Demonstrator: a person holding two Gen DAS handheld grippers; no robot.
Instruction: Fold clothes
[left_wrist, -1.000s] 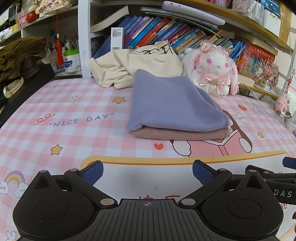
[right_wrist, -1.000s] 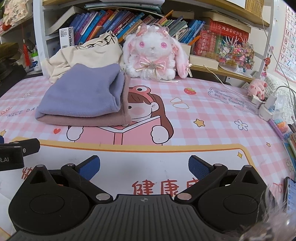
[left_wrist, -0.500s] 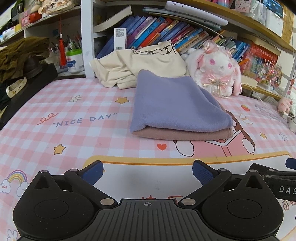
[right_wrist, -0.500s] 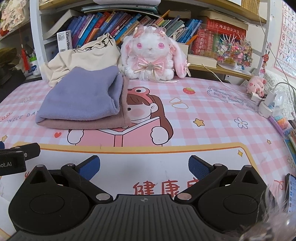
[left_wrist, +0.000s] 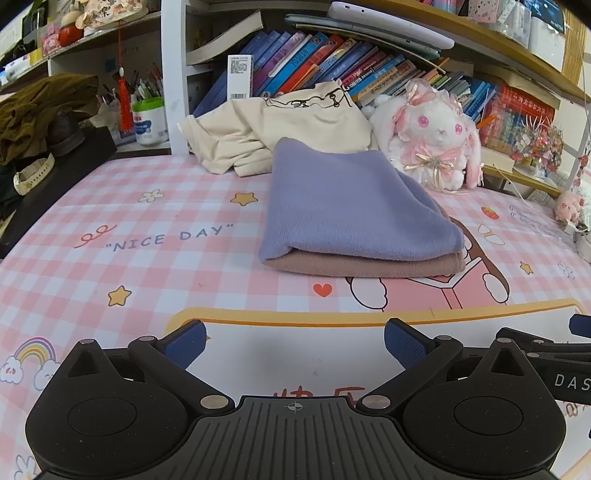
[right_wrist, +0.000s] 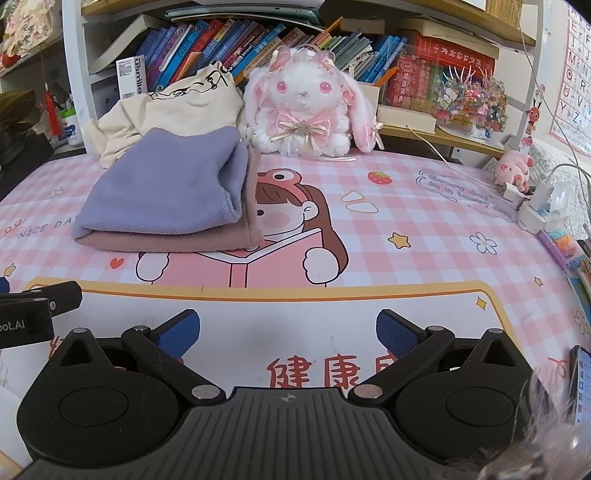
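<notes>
Looking ahead: both grippers hover low over the pink checked cartoon-print table (left_wrist: 155, 258), side by side, each pointing at the clothes across it.
Left gripper (left_wrist: 294, 341): fingers spread wide, nothing between the blue pads.
Right gripper (right_wrist: 288, 326): fingers likewise wide apart and empty.
Folded stack: a lavender fleece garment (left_wrist: 351, 210) lies squarely on a dusty-pink fleece garment (left_wrist: 369, 266), well ahead of the left fingers and slightly to their right; from the right gripper it sits ahead and off to the left.
Next garment, as I judge it: the crumpled cream cotton shirt with a black line drawing (left_wrist: 280, 129), heaped at the far edge of the table against the bookshelf (left_wrist: 332, 66), touching the back of the stack.
Direction that matters: the shirt lies beyond the stack and a little left of it, its length running roughly across the table; the left gripper looks the nearer, with a freer path round the stack's left side.
Neighbour: a white plush rabbit in a pink dress (right_wrist: 303, 107) sits just beside the shirt's right end.
Hidden: the shirt's lower right part is behind the stack; collar, hem and sleeves cannot be sorted out in the heap.
</notes>
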